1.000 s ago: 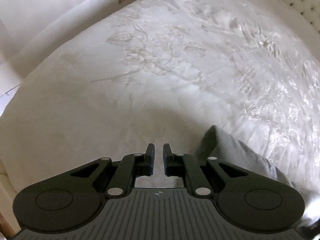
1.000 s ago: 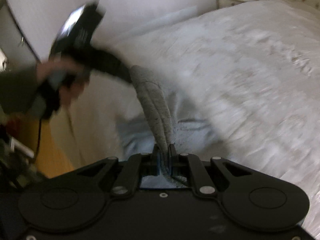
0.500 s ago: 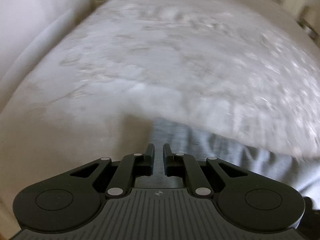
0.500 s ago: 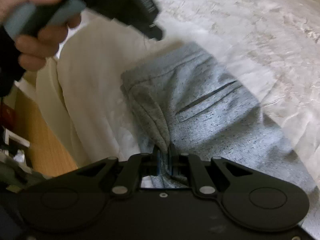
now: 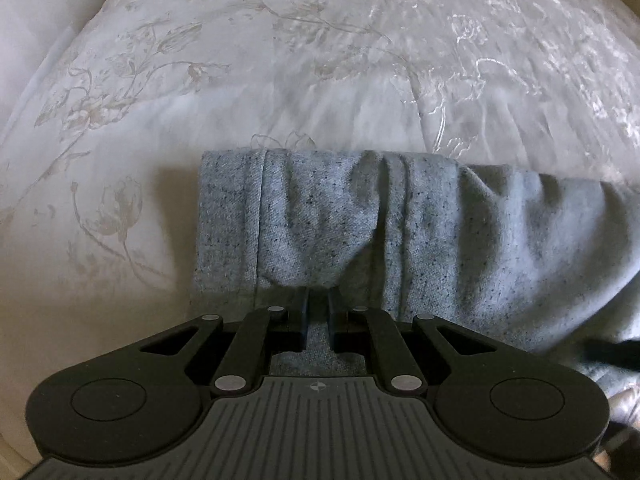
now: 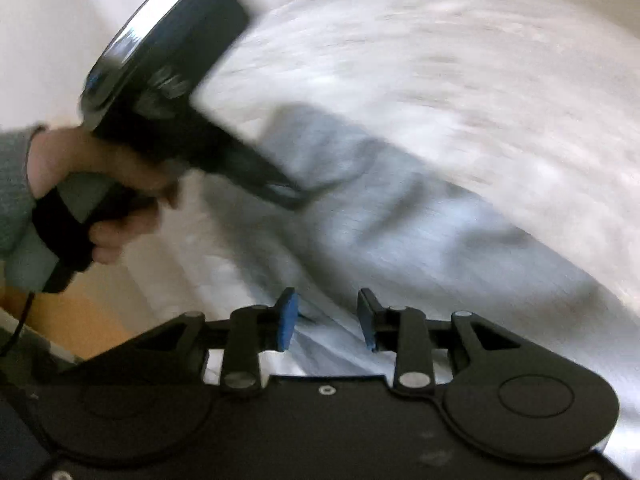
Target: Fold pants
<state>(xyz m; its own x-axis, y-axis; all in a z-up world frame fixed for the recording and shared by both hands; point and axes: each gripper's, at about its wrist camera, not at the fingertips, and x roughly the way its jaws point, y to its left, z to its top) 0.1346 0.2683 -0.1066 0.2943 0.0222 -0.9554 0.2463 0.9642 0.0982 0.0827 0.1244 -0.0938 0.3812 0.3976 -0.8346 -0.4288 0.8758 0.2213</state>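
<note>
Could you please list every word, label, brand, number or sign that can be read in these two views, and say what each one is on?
No readable text in either view.
Left tongs: pale marks on the black body, too blurred to read.
Left tongs base plate: a small round target mark, no letters.
Grey pants and white floral bedspread: no labels or print visible.

My left gripper (image 5: 318, 300) is black, with silver pivot pins, round side discs and a ribbed grey deck bearing a small round mark. My right gripper (image 6: 328, 316) has blue pads. A grey knit sleeve (image 6: 14, 184) covers the wrist; a black cable (image 6: 18, 328) trails below the handle.
</note>
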